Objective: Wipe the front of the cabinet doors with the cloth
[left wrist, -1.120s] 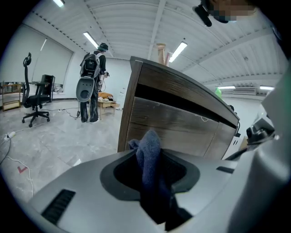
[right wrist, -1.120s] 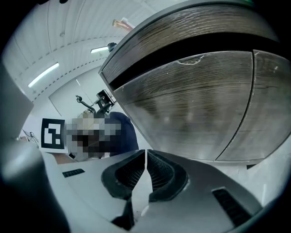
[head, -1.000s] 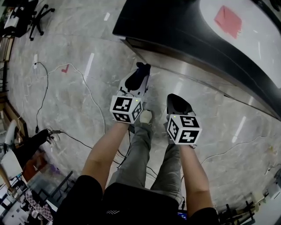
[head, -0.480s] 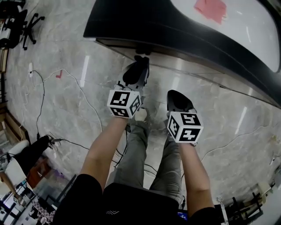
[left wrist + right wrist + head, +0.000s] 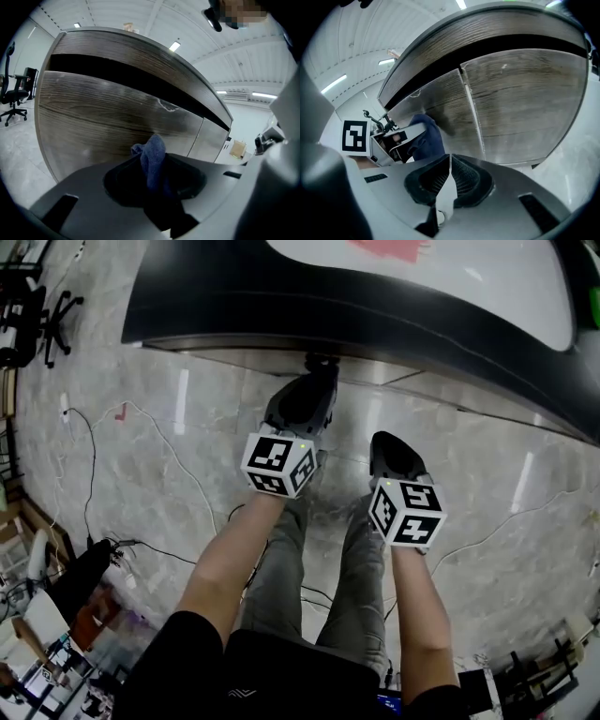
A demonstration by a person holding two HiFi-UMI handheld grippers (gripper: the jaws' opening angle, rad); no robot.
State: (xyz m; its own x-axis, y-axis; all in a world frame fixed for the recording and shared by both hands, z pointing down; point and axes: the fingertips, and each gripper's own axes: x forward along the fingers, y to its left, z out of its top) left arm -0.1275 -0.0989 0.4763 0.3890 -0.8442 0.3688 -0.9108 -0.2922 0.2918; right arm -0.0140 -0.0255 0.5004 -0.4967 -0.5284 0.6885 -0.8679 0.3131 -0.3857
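Head view: the camera looks steeply down from your head, past both forearms to the floor (image 5: pixel 141 456). The cabinet (image 5: pixel 375 310) crosses the upper edge, seen from above.

The left tool (image 5: pixel 154 176) view sits low behind the jaws and faces the cabinet doors (image 5: pixel 103 112) close up.

The right tool (image 5: pixel 450 180) view faces the same doors from farther right and slightly farther back. Both tool views share the door seam and the cloth (image 5: pixel 427 136) in your left tool.
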